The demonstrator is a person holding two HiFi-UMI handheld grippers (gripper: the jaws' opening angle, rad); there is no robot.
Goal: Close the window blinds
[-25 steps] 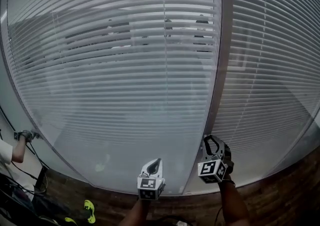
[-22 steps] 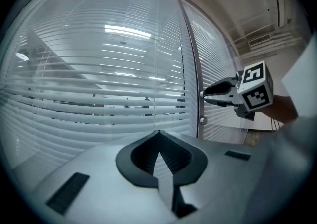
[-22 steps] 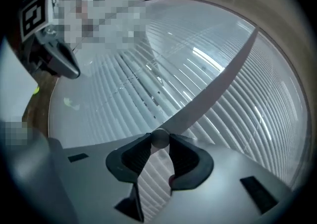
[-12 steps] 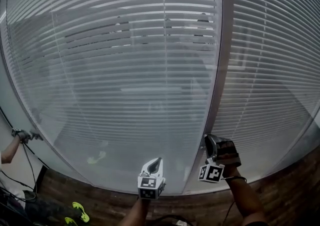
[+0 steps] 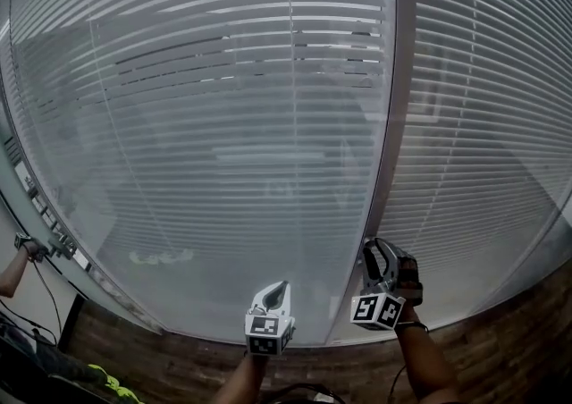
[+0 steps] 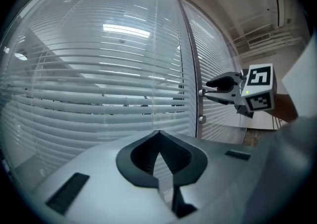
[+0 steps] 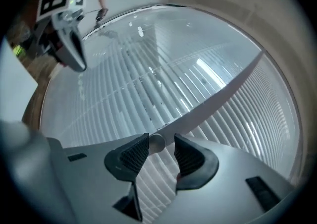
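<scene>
White slatted window blinds (image 5: 206, 152) behind glass, left of the grey mullion (image 5: 394, 125), partly tilted. Right tool (image 7: 161, 141), jaws just opening, loosely brackets the small round knob (image 7: 157, 143); next, clench and turn. Left tool (image 6: 158, 134) clenched, empty.

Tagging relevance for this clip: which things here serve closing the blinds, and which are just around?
Job: blinds; knob on the frame; right tongs, jaws have just been opening, knob between them.
Around: left tongs, shut, empty; bystander's hand; yellow-green shoe.
</scene>
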